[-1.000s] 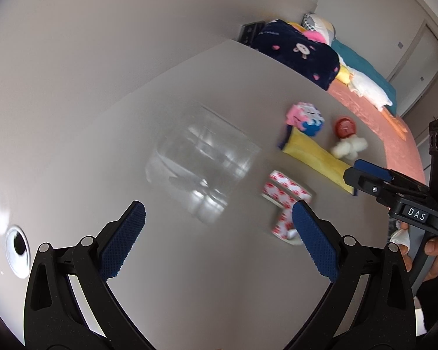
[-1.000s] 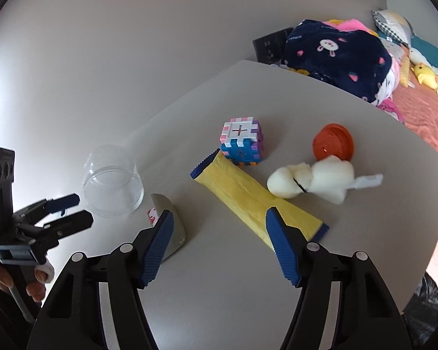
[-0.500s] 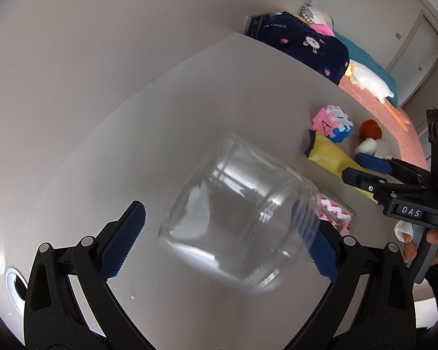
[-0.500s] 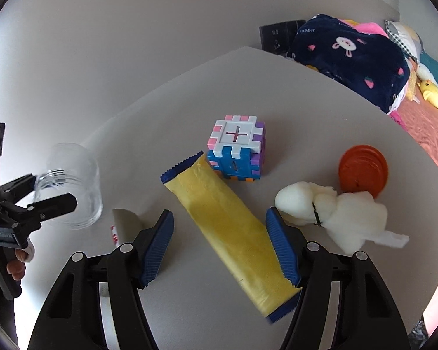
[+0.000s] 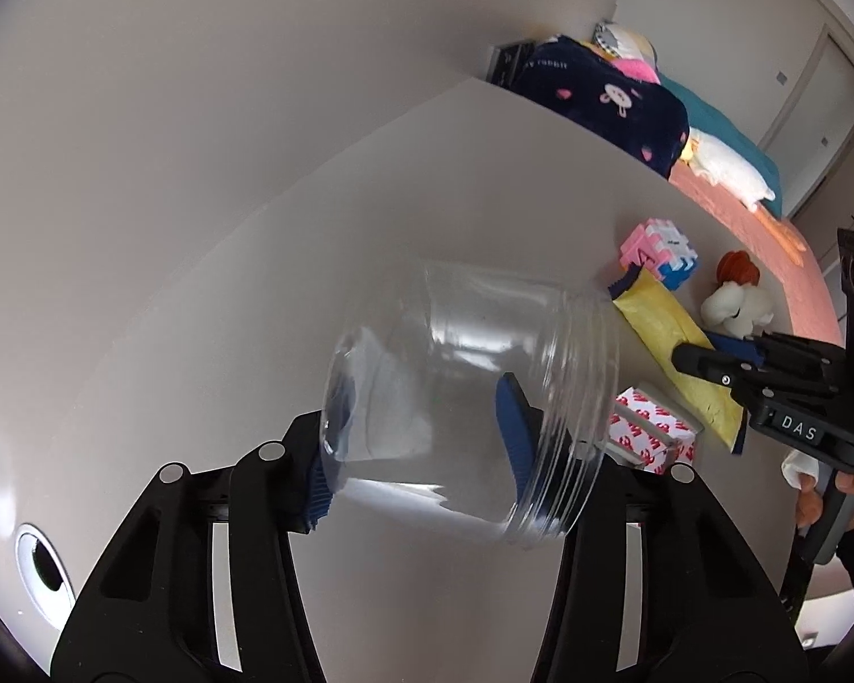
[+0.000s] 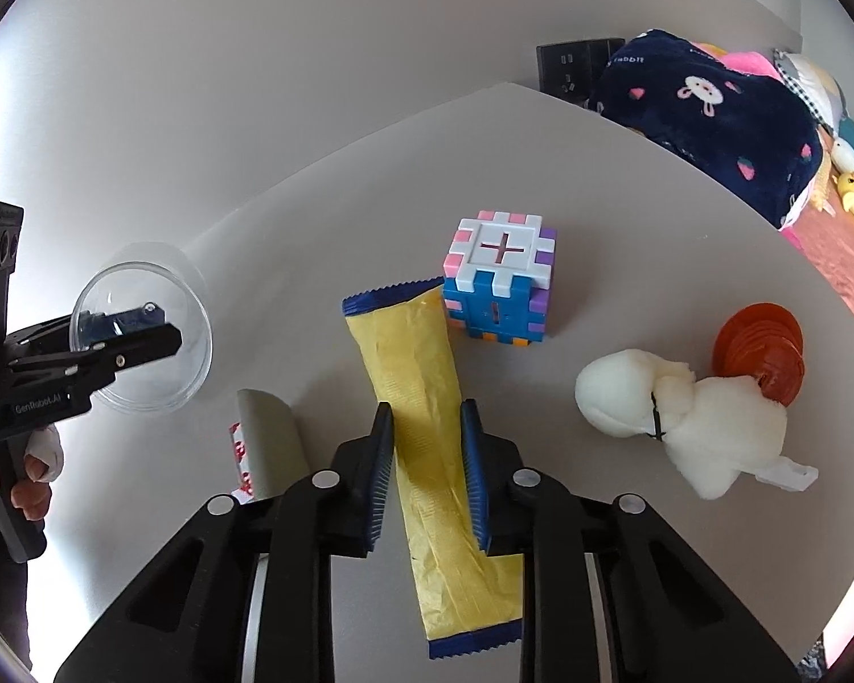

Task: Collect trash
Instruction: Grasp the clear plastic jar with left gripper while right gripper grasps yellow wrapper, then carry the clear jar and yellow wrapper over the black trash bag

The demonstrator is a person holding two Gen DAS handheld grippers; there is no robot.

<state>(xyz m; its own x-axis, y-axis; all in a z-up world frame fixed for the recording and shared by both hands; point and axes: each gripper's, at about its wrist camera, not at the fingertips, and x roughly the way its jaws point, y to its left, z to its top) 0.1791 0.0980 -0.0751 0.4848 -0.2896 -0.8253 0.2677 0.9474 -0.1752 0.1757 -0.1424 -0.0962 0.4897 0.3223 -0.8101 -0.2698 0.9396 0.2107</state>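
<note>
My left gripper (image 5: 421,444) is shut on a clear plastic jar (image 5: 472,381), held tilted with its mouth toward the right; in the right wrist view the jar (image 6: 142,341) hangs at the left. My right gripper (image 6: 427,475) is shut on a long yellow wrapper (image 6: 427,415) with blue ends that lies on the table; it also shows in the left wrist view (image 5: 672,353). A small red-and-white printed wrapper (image 5: 655,432) lies beside the jar, seen edge-on in the right wrist view (image 6: 262,444).
A multicoloured puzzle cube (image 6: 501,279), a white plush toy (image 6: 683,415) and an orange lid (image 6: 760,350) sit on the grey table (image 6: 626,199). A navy blanket (image 6: 706,114) and bedding lie beyond the table's far edge. A cable hole (image 5: 42,569) is at the near left.
My left gripper closed around the jar and tilted it up off the table. My right gripper moved down onto the yellow wrapper and closed on it.
</note>
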